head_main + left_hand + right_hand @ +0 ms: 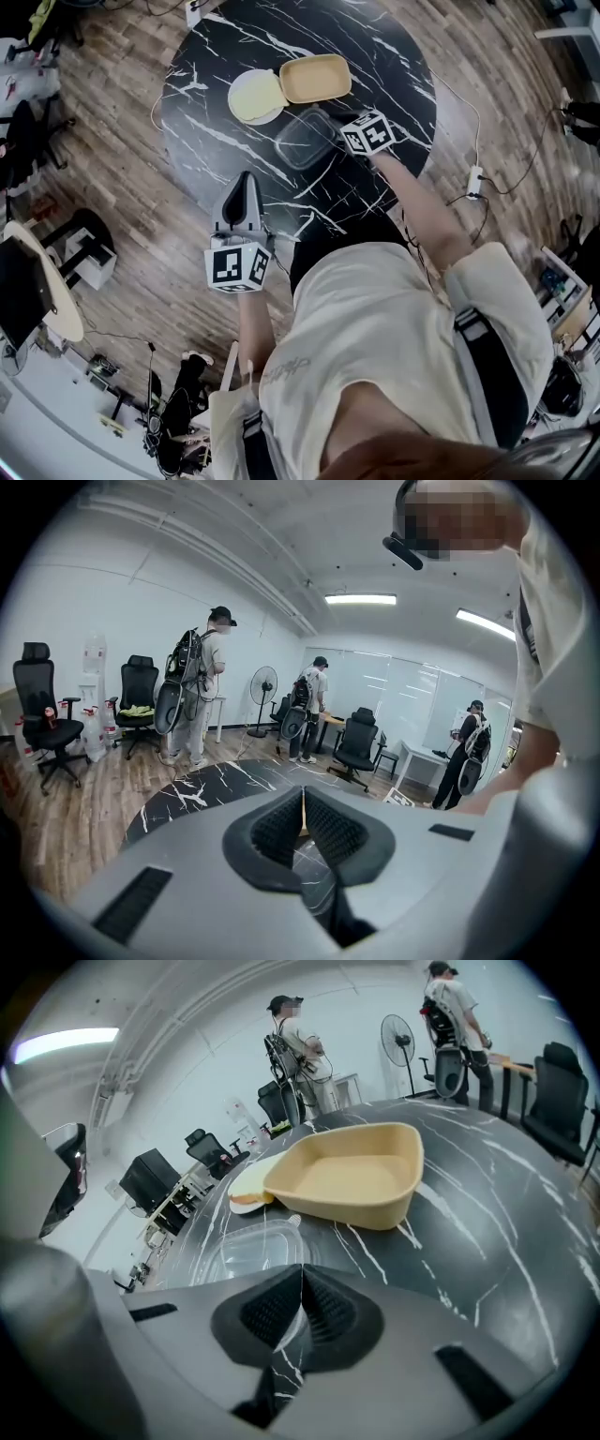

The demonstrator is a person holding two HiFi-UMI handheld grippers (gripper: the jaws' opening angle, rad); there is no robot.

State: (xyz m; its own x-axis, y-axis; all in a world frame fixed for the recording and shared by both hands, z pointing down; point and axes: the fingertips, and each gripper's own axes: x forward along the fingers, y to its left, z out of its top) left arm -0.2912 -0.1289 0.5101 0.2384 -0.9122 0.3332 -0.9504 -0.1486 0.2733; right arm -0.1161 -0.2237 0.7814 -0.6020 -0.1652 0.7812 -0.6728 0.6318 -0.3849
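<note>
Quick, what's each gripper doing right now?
Left gripper: closed, empty.
Right gripper: closed at the clear tub rim; grip cannot be told.

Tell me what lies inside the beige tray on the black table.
Nothing: the beige tray shows only its bare floor. In the right gripper view its near wall covers a strip of that floor.

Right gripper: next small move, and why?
Probably open the right gripper and ease its fingers onto the clear container at its near rim. The fingers are together right at that rim, with nothing plainly between them, and the beige tray sits just beyond.
</note>
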